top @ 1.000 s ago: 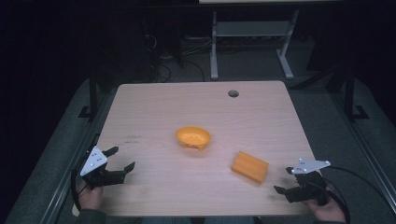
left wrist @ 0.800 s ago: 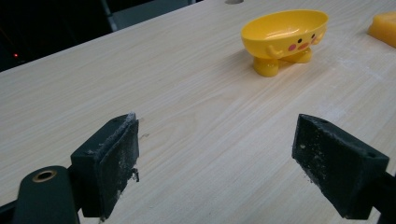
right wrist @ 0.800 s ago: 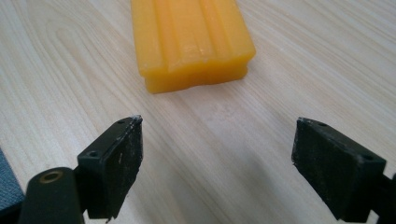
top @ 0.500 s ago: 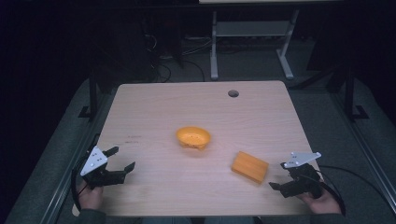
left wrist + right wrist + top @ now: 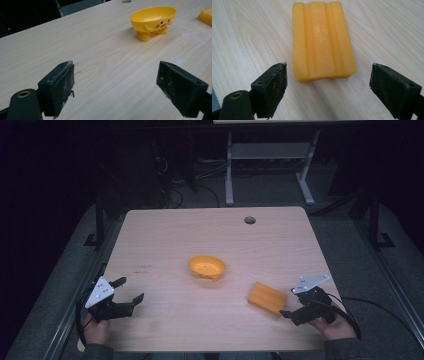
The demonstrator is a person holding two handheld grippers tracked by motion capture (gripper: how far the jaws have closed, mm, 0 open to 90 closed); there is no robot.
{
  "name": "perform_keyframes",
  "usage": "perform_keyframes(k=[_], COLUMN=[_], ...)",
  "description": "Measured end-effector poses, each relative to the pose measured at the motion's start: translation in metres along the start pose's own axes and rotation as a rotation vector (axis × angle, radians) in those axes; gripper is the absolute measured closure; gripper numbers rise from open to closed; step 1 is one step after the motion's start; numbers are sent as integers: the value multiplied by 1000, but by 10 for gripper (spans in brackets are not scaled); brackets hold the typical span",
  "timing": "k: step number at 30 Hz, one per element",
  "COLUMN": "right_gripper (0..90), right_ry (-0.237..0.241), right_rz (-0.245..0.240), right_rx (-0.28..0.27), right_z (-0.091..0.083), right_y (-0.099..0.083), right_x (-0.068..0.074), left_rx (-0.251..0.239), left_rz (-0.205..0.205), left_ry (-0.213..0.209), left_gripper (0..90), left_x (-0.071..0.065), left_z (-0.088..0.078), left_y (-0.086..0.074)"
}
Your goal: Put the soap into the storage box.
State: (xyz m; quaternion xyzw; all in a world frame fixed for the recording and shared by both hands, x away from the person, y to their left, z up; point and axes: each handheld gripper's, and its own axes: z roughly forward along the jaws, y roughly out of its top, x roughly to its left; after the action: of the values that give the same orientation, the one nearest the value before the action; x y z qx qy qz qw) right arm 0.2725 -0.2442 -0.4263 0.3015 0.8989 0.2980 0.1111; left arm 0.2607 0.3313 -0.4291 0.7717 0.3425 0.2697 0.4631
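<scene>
Pointing at an orange ridged block (image 5: pixel 323 40), the right gripper (image 5: pixel 300 307) has its jaws spread wide and empty, the block lying flat on the wooden table (image 5: pixel 165 235) just ahead. Farther left stands a yellow footed bowl (image 5: pixel 206 267). The left gripper (image 5: pixel 122 292), also gaping, sits near the table's left edge.

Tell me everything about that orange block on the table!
The orange block is a flat, rectangular bar with rounded corners and long ridges running along its top. It looks smooth, a bit waxy and glossy, like soap. It lies flat on the wooden table, right of the yellow bowl. The right tool is open, jaws spread wider than the bar, just short of its near end. Nothing touches it but the table.
</scene>
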Motion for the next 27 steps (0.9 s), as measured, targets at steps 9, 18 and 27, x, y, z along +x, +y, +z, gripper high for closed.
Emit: perform_keyframes(k=[9,18,27], right_gripper=[140,141,141], right_ry=[14,29,49], right_rz=[-28,-64,-88], right_rx=[24,64,99], right_z=[8,19,32], right_y=[14,32,45], right_x=[0,2,-2], left_rx=[8,4,0], left_rz=[9,2,-1], left_ry=[1,4,3], left_gripper=[139,139,139], left_x=[1,2,2], left_z=[-1,-2,-1], left_y=[0,0,0])
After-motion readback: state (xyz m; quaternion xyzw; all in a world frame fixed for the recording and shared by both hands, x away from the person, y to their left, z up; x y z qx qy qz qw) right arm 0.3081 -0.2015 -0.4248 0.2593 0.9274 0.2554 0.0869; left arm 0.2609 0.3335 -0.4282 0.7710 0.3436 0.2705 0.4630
